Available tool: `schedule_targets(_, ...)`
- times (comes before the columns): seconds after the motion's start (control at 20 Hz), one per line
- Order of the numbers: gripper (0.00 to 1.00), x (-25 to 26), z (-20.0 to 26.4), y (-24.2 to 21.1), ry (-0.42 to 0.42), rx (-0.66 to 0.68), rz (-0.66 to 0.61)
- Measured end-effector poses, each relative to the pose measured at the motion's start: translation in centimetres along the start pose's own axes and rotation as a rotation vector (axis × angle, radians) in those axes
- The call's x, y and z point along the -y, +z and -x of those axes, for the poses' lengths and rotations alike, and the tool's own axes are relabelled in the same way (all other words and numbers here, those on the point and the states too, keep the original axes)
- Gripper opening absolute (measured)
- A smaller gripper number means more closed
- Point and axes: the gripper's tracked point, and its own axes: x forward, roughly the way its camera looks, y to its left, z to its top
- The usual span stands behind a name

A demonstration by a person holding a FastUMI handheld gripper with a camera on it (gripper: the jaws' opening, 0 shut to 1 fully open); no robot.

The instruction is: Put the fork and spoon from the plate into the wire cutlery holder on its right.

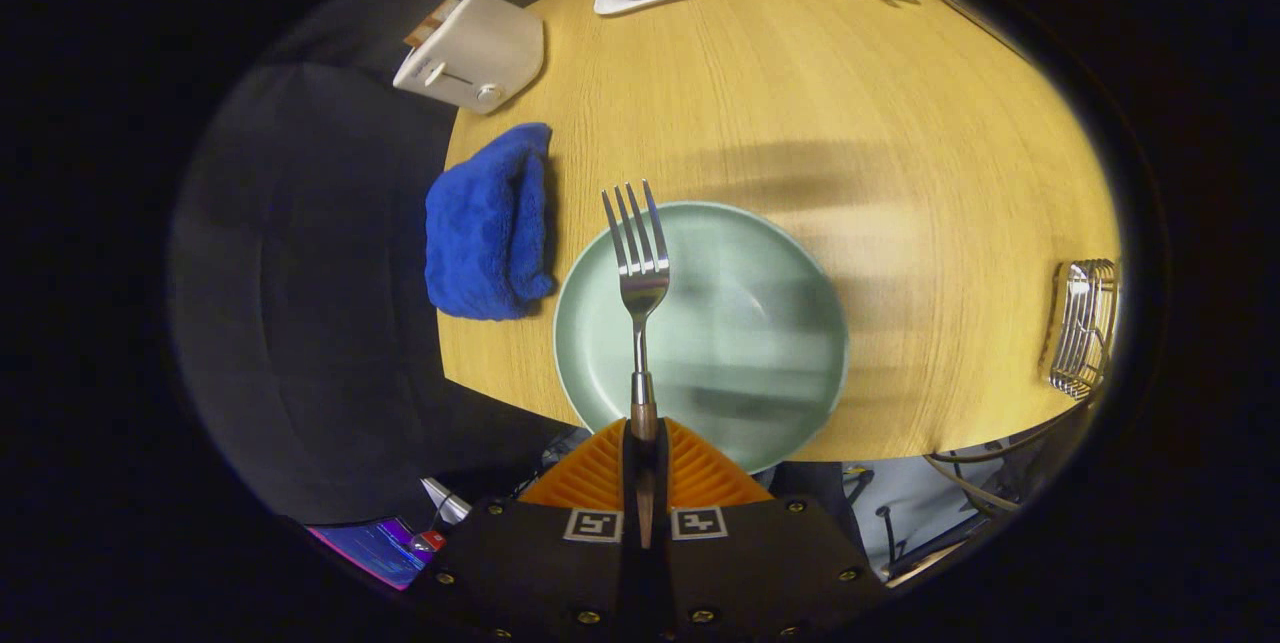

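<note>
The gripper (642, 443) is pinching the fork (640, 273) by its handle, tines pointing ahead over the plate (760, 343).

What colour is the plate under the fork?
Pale green plate, gripper view; the tool holds the fork.

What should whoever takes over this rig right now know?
Tool: shut on the fork by its handle, tines pointing ahead, held above the plate.
Holder: on the table, right of the plate; I can't tell what is in it.
Spoon: I can't place it.
Done: fork picked up.
Left: carry the fork right, drop it into the holder, then find the spoon and do the same.
Also on the table: blue cloth left of the plate, toaster beyond it.
</note>
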Motion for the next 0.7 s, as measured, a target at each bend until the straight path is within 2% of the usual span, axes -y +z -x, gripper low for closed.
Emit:
schedule_targets(0.2,0.03,1.5,3.0,1.3,0.011,0.07,-0.062)
schedule_targets(0.7,0.04,8.8,10.7,2.4,-0.002,0.218,-0.258)
